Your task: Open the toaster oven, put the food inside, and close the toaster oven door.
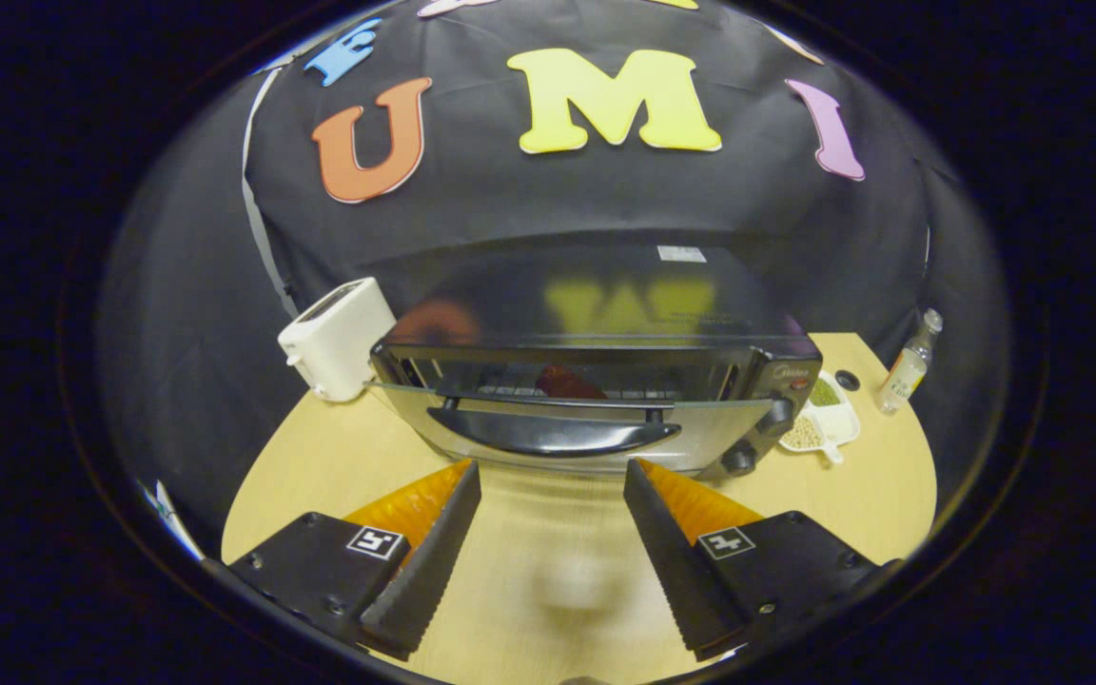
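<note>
A black toaster oven (596, 323) stands on the wooden table (329, 457) just ahead of my fingers. Its glass door (567, 419) hangs partly open, tilted toward me, with the dark curved handle (557, 436) along its front. Through the gap a reddish piece of food (565, 382) lies on the rack inside. My gripper (553, 471) is open, fingertips just short of the door handle and a little below it, nothing between the fingers. The control knobs (776, 417) sit on the oven's right side.
A white pop-up toaster (337, 338) stands left of the oven. To its right lie a white dish (824, 419) with beans and grains, a small glass bottle (908, 366) and a dark cap (848, 381). Bare tabletop stretches under my fingers.
</note>
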